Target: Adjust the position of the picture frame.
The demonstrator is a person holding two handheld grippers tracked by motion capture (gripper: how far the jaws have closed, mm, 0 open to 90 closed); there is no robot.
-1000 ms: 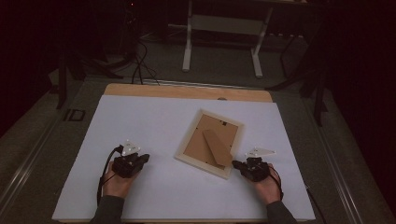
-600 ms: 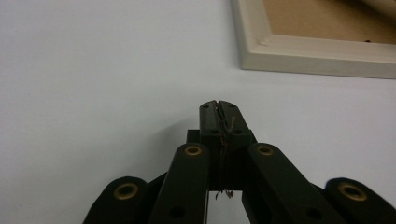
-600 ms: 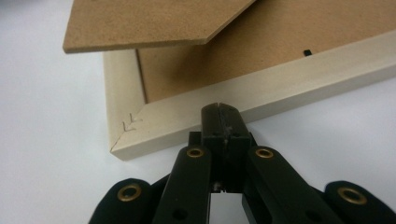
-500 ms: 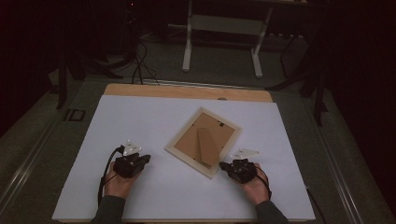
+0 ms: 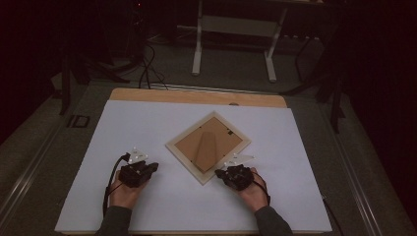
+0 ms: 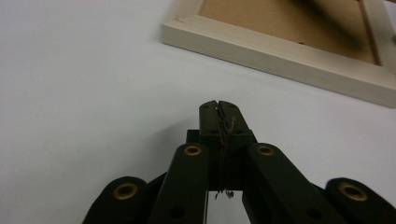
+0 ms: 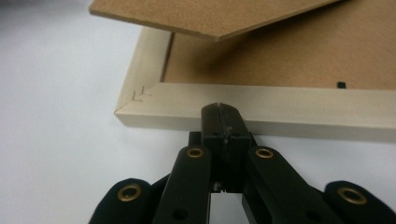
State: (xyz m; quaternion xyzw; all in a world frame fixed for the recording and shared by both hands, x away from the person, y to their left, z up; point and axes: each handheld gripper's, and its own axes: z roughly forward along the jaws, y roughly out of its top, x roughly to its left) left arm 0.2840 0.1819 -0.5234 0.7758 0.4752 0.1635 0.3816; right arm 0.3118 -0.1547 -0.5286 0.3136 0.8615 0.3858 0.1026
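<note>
scene: one picture frame (image 5: 208, 147) lying back-up on the white sheet (image 5: 147, 123) covering the table, turned so it reads as a diamond in the high view
frame detail: pale wood border, brown backing board, easel stand (image 5: 205, 150) folded along the back; in the right gripper view the stand's tip (image 7: 219, 18) lifts a little off the backing
right gripper: (image 5: 227, 173) jaws pressed fully together, nothing between them; closed tip sits at the frame's near-right edge (image 7: 289, 109), right by the near corner (image 7: 140, 100). touching or a hair off, can't tell
left gripper: (image 5: 151, 167) jaws also fully together and empty, resting on bare sheet
key relation: frame lies straight ahead of the right gripper, edge running crosswise to the jaws. from the left gripper it lies ahead and to the right, clearly apart, with open sheet between (image 6: 275, 56)
nearer hand: right, by a clear margin
stand long axis: runs from the near corner toward the far corner of the diamond
judgement: closed tip against an edge near a corner looks like a push to swing or slide the frame, not a pick. a push that far from the middle will mostly rotate it
risk: tip could ride up over the low border
count: 1 frame, 1 stand, 2 grippers, 2 hands, 1 sheet
</note>
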